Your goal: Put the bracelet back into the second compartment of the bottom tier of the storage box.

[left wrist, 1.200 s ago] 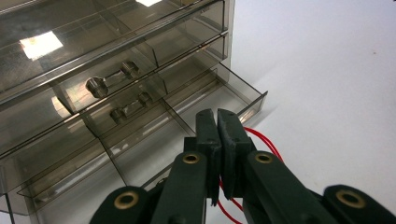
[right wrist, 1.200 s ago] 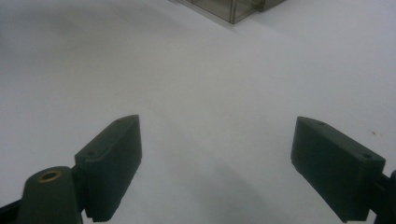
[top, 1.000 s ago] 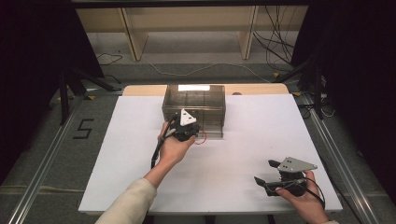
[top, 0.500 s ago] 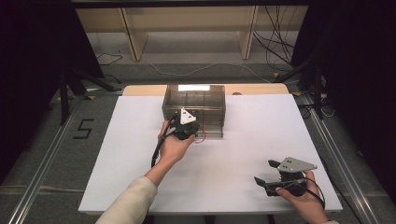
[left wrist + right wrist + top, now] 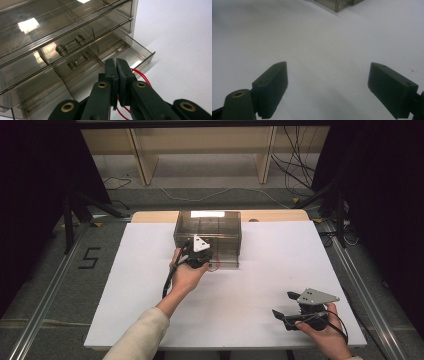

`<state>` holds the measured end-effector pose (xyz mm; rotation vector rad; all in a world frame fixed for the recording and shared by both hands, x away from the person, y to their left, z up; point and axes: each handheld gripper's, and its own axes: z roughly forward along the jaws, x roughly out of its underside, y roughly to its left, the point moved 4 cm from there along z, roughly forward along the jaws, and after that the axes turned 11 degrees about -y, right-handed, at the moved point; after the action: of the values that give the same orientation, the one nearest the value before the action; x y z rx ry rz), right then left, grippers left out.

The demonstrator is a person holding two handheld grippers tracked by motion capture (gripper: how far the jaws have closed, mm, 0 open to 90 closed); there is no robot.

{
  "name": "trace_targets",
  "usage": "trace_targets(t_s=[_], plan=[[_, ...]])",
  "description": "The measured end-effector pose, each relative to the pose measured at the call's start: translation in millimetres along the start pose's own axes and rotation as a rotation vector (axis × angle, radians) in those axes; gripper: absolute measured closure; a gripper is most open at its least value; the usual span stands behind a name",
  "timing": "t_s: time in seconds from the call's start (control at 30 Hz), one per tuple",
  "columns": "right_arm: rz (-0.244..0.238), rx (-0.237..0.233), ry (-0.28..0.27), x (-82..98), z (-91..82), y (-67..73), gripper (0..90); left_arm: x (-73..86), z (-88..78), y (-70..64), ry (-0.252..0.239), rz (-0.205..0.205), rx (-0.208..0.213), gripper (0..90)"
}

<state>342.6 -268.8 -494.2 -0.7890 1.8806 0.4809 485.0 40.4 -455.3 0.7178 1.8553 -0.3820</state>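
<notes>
Left gripper view has the left gripper (image 5: 117, 65) clenched on a red string (image 5: 141, 74) with the bottom drawer (image 5: 140, 53) partly out, right gripper (image 5: 289, 306) released, idle.

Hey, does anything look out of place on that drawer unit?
Yes. On the smoky clear drawer unit, one bottom drawer stands pulled partway out while the others sit flush. The shut left gripper holds a thin red wire just above it. Nothing looks spilled or broken.
</notes>
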Motion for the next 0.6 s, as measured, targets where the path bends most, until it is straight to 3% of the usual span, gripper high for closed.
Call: trace_targets(t_s=[0.6], plan=[[0.001, 0.000, 0.001, 0.2, 0.1, 0.2, 17.0, -0.1, 4.4, 7.6, -0.014, 0.010, -0.022, 88.0]])
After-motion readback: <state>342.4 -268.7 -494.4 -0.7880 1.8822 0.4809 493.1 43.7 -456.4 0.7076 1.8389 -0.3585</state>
